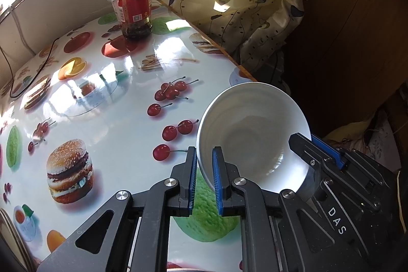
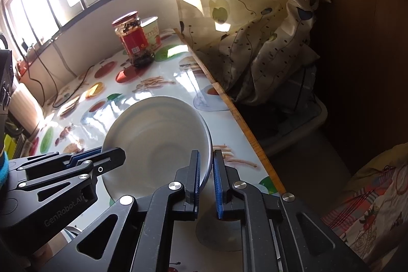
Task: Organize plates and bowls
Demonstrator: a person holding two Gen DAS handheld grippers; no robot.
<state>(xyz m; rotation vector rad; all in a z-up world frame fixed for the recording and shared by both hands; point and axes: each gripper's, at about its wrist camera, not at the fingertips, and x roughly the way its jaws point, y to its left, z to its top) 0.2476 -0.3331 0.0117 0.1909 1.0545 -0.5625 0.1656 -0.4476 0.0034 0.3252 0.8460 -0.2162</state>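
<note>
You have the white bowl [image 1: 252,134] lifted clear of the fruit-print table [image 1: 122,103] near its right-hand edge, tipped so its hollow faces you; each gripper pinches an opposite side of the rim; your left gripper [image 1: 205,179] is clamped with one blue pad inside the wall and one outside, and your right gripper [image 2: 206,180] bites the far side in the same way, its pads closed on the thin edge. Judge the bowl as glazed ceramic: stiff, smooth, likely slippery under the ribbed pads, and apt to chip or break if it drops onto the glossy top; so keep both grips deep over the rim rather than at its lip, and hold the two hands level. The sauce jar [image 1: 134,5] stands well apart at the back, beside a white tub [image 2: 153,32].
</note>
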